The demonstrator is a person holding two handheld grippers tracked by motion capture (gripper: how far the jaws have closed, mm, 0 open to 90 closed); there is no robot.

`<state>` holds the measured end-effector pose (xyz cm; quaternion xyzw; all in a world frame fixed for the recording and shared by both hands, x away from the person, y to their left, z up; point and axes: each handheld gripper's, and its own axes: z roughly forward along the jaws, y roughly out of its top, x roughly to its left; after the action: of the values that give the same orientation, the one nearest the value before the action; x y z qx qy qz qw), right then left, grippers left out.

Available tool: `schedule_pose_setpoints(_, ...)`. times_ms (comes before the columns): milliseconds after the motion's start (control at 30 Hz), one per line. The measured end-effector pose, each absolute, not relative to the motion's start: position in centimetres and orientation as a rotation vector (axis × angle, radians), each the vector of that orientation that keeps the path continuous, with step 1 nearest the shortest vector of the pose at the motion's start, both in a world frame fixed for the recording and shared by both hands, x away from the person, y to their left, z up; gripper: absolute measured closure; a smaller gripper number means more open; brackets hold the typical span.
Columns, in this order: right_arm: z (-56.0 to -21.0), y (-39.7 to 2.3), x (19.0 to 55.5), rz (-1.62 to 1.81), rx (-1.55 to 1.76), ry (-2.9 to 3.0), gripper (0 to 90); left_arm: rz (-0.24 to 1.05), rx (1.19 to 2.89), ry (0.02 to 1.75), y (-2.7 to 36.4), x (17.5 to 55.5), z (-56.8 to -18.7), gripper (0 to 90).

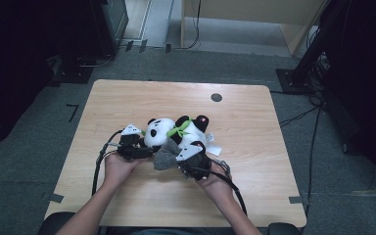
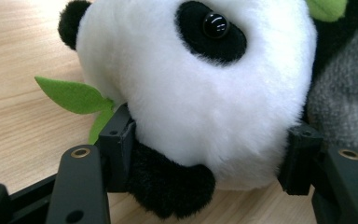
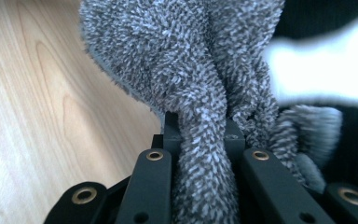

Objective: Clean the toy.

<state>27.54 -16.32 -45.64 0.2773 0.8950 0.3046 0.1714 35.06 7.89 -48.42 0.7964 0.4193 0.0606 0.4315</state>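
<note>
On the left, my left gripper has its fingers closed on the plush panda, one pad on each side of its white head, squeezing into the fur. The panda lies on its side near the middle of the tabletop, head toward my left hand, a green felt leaf poking out beside the left finger. That hand pins the toy in place.

Moving across: a grey fuzzy cloth sits bunched against the panda's near side, between my two hands, touching the head and the dark body.

On the right, my right gripper has its fingers clamped tight on a fold of that cloth, the pile running straight down between them. In the right gripper view the cloth rises in thick folds, with the panda's black and white blurred behind.

By my reckoning I'm mid-step, working the cloth over or around the panda while the left hand anchors it. Next I probably need to draw the cloth across the body, keeping my pinch firm so the fold doesn't slip, and holding the head steady so the toy doesn't roll.
</note>
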Motion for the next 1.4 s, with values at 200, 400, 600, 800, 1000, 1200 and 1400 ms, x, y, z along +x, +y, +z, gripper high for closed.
schedule_pose_setpoints(200, -45.6, -18.8, 28.3, 0.958, 0.955, 2.576, 80.0, 0.177, 2.005, 1.031, 7.8, 35.0, -48.5, 36.8)
schedule_pose_setpoints(400, -45.2, -21.1, 28.9, 1.011, 1.062, 2.572, 79.7, 0.189, 2.015, 1.026, 7.7, 35.0, -48.5, 38.0)
schedule_pose_setpoints(600, -44.5, -23.3, 29.2, 1.033, 1.132, 2.523, 79.6, 0.19, 2.016, 1.025, 7.7, 34.9, -48.5, 39.4)
schedule_pose_setpoints(800, -44.1, -24.7, 29.4, 1.032, 1.161, 2.494, 79.6, 0.191, 2.015, 1.024, 7.7, 34.9, -48.5, 40.2)
schedule_pose_setpoints(1000, -43.5, -26.8, 29.5, 1.026, 1.232, 2.424, 79.5, 0.191, 2.014, 1.023, 7.7, 34.9, -48.5, 40.4)
schedule_pose_setpoints(1200, -43.2, -29.4, 30.0, 1.052, 1.351, 2.32, 79.7, 0.191, 2.01, 1.02, 7.9, 34.8, -48.6, 40.4)
schedule_pose_setpoints(1400, -42.4, -30.9, 31.1, 1.123, 1.441, 2.221, 79.6, 0.201, 2.018, 1.005, 7.9, 34.7, -48.5, 39.9)
